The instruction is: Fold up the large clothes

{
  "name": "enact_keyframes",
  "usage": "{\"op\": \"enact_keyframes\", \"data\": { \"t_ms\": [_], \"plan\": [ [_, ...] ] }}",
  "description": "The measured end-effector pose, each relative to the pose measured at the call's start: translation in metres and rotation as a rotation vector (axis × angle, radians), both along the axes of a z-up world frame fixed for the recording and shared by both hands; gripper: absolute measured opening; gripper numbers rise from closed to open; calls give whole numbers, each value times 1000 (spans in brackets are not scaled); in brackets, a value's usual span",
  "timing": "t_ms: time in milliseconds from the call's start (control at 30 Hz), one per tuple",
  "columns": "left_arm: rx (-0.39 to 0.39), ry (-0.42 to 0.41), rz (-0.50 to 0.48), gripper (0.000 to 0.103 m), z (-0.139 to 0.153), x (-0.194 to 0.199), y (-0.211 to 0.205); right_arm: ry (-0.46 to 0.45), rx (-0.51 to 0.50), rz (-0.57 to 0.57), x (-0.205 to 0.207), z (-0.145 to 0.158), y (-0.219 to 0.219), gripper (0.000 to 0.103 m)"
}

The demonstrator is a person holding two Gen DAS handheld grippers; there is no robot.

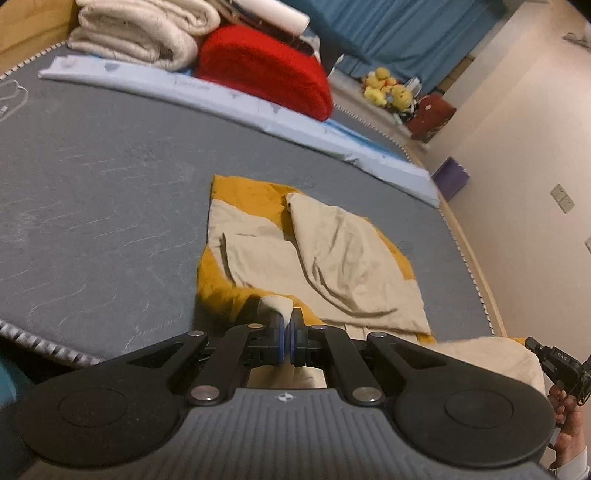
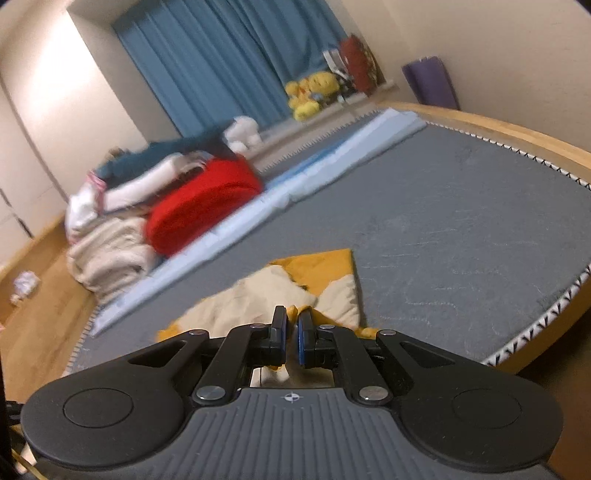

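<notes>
garment (image 1: 314, 254) lengthwise away from cameras, left gripper (image 1: 287, 325) and right gripper (image 2: 291, 325) pinching its near edge

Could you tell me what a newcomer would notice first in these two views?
Probably the yellow and beige garment lying partly folded on the grey mattress, its near edge pinched by the left gripper and right gripper. Next, the bright red blanket beside cream bedding at the far edge.

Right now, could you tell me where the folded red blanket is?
The folded red blanket lies at the mattress's far edge, between the cream bedding pile and the pale blue pad.
</notes>
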State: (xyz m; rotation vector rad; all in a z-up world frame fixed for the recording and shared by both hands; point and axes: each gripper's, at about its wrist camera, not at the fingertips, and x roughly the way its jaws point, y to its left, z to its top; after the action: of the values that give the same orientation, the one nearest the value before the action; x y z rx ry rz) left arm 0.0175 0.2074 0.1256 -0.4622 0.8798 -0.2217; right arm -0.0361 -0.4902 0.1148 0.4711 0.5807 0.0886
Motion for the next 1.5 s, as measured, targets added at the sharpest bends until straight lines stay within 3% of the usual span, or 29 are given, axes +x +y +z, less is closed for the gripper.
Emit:
{"op": "enact_keyframes", "data": {
  "t_ms": [67, 267, 367, 400, 433, 500, 533, 600, 767, 867, 967, 1000, 1100, 1267, 1333, 1500],
  "plan": [
    [-8, 22, 19, 3, -20, 41, 2, 48, -1, 9, 48, -14, 1, 5],
    [-131, 174, 140, 7, -106, 176, 28, 208, 30, -25, 187, -60, -3, 7],
    [-144, 229, 209, 12, -137, 214, 44, 221, 42, -108, 229, -84, -12, 27],
    [-155, 232, 228, 15, -142, 219, 49, 204, 18, -144, 235, -88, -15, 31],
    [-171, 223, 245, 24, -145, 220, 53, 195, 5, -162, 240, -93, -16, 39],
    [-170, 208, 286, 39, -144, 219, 60, 166, 11, -179, 240, -106, -19, 44],
    [-167, 192, 285, 47, -142, 218, 61, 179, 10, -174, 238, -115, -21, 44],
    [-146, 168, 258, 52, -137, 216, 60, 277, -23, -148, 246, -129, -16, 46],
    [-29, 145, 219, 56, -143, 213, 46, 267, -175, -37, 252, -142, 8, 52],
    [10, 171, 206, 56, -154, 211, 40, 320, -156, -19, 256, -161, 13, 53],
    [36, 150, 185, 66, -150, 209, 40, 347, -185, -10, 261, -171, 17, 53],
    [62, 143, 178, 71, -148, 207, 40, 355, -190, -9, 263, -173, 15, 53],
    [187, 180, 162, 72, -146, 198, 39, 375, -184, -12, 268, -178, 15, 53],
    [316, 136, -31, 76, -148, 195, 9, 366, -200, 5, 275, -178, 21, 53],
    [362, 118, -64, 78, -154, 202, 0, 363, -207, 11, 278, -178, 23, 53],
    [363, 72, 0, 76, -157, 230, -6, 348, -233, 17, 283, -179, 30, 50]
  ]
}}
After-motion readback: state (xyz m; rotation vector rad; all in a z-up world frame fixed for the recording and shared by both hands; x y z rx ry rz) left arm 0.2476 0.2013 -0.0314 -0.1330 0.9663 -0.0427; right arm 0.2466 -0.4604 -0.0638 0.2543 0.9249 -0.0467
